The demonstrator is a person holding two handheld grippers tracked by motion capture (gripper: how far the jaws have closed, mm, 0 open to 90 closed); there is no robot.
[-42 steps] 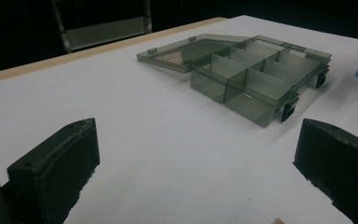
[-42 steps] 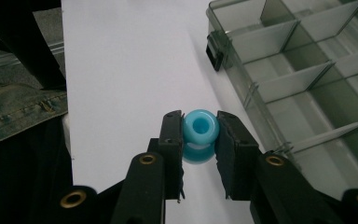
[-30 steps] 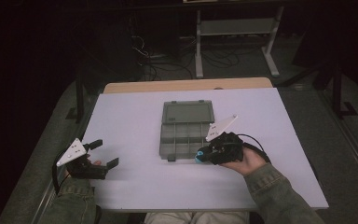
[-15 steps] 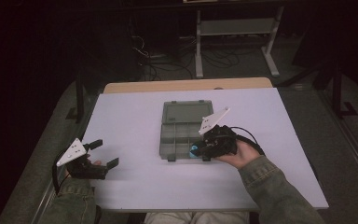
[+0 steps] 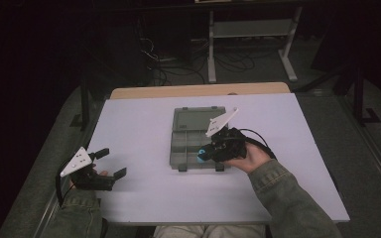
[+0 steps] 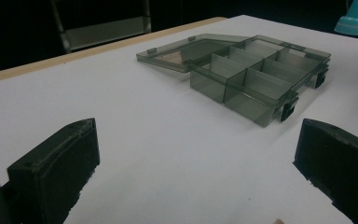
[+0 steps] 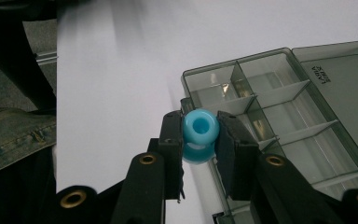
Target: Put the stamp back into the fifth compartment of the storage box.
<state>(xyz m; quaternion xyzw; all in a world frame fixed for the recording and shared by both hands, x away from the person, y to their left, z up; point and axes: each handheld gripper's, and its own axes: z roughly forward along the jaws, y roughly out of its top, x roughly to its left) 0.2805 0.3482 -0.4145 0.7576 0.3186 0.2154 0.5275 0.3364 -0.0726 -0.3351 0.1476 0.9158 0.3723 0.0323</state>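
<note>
A smoky clear compartment box (image 5: 191, 145) lies open in the middle of the white table, its lid (image 5: 197, 119) folded flat on the far side. My right gripper (image 5: 203, 154) hovers at the box's near right side, shut on a blue bead (image 7: 200, 127) with a hole through it. In the right gripper view the bead hangs over the box's near left corner (image 7: 189, 77). My left gripper (image 5: 113, 162) rests at the table's left front with its jaws wide apart and nothing between them. The box (image 6: 256, 74) shows ahead of it, its compartments looking empty.
The white table top (image 5: 144, 124) has a wooden strip (image 5: 198, 90) along its far edge. Behind it stand a metal rack (image 5: 250, 34) and tangled cables (image 5: 163, 64) on a dark floor. A denim sleeve (image 5: 292, 198) reaches in from the bottom right.
My right gripper has moved left and slightly away with the blue bead, from beside the box's right edge to over its near part. The left gripper has stayed put.
</note>
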